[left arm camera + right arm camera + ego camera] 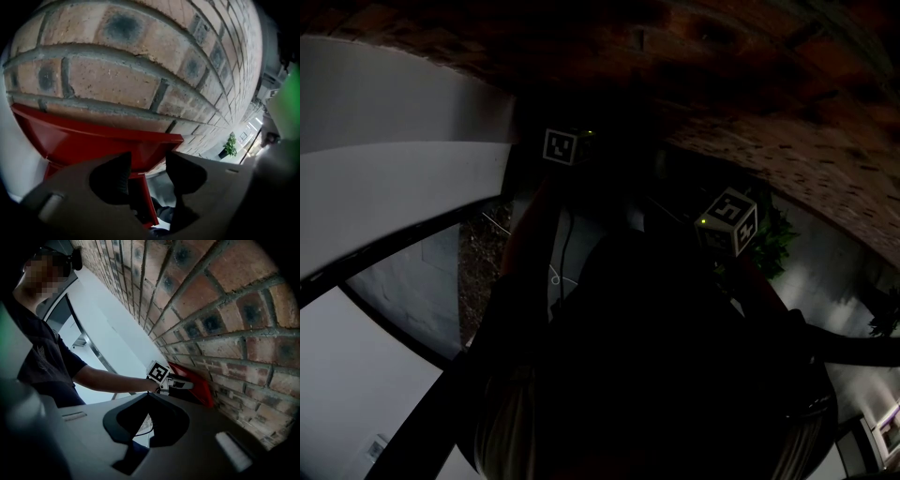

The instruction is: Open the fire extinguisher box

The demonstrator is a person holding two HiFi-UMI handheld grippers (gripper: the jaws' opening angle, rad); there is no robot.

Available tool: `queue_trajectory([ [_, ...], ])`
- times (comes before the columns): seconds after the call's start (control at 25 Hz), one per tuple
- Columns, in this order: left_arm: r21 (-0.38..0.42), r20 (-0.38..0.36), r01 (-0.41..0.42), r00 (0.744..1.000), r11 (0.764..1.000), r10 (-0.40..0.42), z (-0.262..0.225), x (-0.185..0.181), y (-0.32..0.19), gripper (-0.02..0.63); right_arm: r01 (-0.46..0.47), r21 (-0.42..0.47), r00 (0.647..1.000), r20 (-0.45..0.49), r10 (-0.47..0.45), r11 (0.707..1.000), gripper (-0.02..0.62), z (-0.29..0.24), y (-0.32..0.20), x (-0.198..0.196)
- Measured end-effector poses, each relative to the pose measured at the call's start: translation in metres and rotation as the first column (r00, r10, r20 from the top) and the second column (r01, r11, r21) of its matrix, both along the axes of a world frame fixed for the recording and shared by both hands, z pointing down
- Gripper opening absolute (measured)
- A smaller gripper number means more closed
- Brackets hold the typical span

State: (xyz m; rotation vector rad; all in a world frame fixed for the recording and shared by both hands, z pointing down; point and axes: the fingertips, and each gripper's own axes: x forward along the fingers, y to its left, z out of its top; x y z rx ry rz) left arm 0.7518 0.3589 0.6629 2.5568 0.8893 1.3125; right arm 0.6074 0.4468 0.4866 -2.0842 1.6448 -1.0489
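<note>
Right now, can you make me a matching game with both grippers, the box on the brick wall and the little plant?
Things:
1. left gripper
2. right gripper
3. fire extinguisher box
4. plant

Colour or state:
A. green
B. shut, nothing in it
C. red
D. open

Pairs: 1-D, 2-B, 3-C, 4-A

The person wears a dark T-shirt [40, 352] with short sleeves. The left tool [147, 174] and the right tool [147, 404] look alike: a broad grey body with two black, wedge-shaped pads [115, 176]. Each tool carries a white cube with black square markers, the left cube [561, 146] and the right cube [731, 217]. Each cube has a small green light at one edge. A thin cable [566, 239] runs below the left cube.
</note>
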Motion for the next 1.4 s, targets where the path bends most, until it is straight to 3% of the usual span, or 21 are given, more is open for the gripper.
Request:
queue_trajectory([
  [0.64,-0.036,-0.049,0.032,0.998,0.999,-0.034,-0.024,-0.008,-0.003,0.22,0.018,0.011,1.0,-0.015,-0.018,1.0,0.002,-0.002,-0.002,-0.01],
  [0.68,-0.04,-0.058,0.035,0.998,0.999,-0.037,-0.028,-0.009,-0.003,0.164,0.021,0.011,1.0,-0.018,-0.021,1.0,0.002,-0.001,-0.002,-0.011],
  [0.72,-0.044,-0.072,0.038,0.997,0.998,-0.041,-0.034,-0.01,-0.003,0.052,0.025,0.01,0.999,-0.021,-0.025,1.0,0.002,-0.001,-0.002,-0.012],
  [0.76,-0.049,-0.089,0.039,0.995,0.998,-0.043,-0.041,-0.011,-0.003,0.0,0.03,0.01,0.999,-0.024,-0.03,1.0,0.002,-0.001,-0.003,-0.013],
  [0.88,-0.063,-0.149,0.02,0.988,0.998,-0.029,-0.068,-0.016,-0.002,0.0,0.048,0.016,0.998,-0.032,-0.047,0.999,0.002,-0.005,-0.01,-0.018],
  [1.12,-0.085,-0.305,0.059,0.949,0.995,-0.082,-0.141,-0.046,-0.035,0.0,0.138,0.031,0.988,-0.068,-0.136,0.99,0.002,-0.015,-0.041,-0.033],
  [1.4,-0.115,-0.421,0.214,0.874,0.97,-0.243,-0.197,-0.124,-0.117,0.0,0.259,0.021,0.96,-0.111,-0.255,0.966,0.002,-0.025,-0.098,-0.069],
])
